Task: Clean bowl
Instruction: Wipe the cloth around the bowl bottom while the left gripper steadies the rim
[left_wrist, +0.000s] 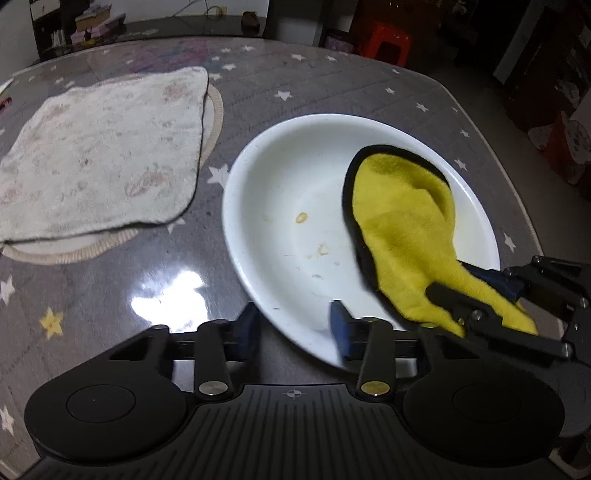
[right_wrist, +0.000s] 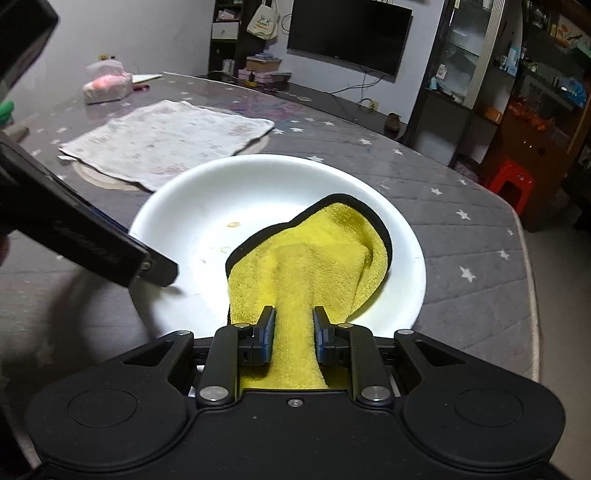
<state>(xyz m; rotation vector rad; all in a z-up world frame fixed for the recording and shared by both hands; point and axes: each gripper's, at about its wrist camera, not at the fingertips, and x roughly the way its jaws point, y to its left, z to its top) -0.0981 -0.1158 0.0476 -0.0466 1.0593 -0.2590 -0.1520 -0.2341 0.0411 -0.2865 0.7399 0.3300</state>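
The bowl (right_wrist: 277, 184) stands on the table (right_wrist: 461, 251), near its near edge. In the bowl, on its right half, lies the cloth (right_wrist: 314, 251), its near end running over the near rim. To the far left of the bowl a towel (right_wrist: 166, 136) lies flat on a round mat (left_wrist: 216, 110), which shows past the towel's edges. Far left on the table, behind the towel, sits a tissue pack (right_wrist: 107, 83). Beyond the table's far right edge stands a stool (right_wrist: 511, 184).
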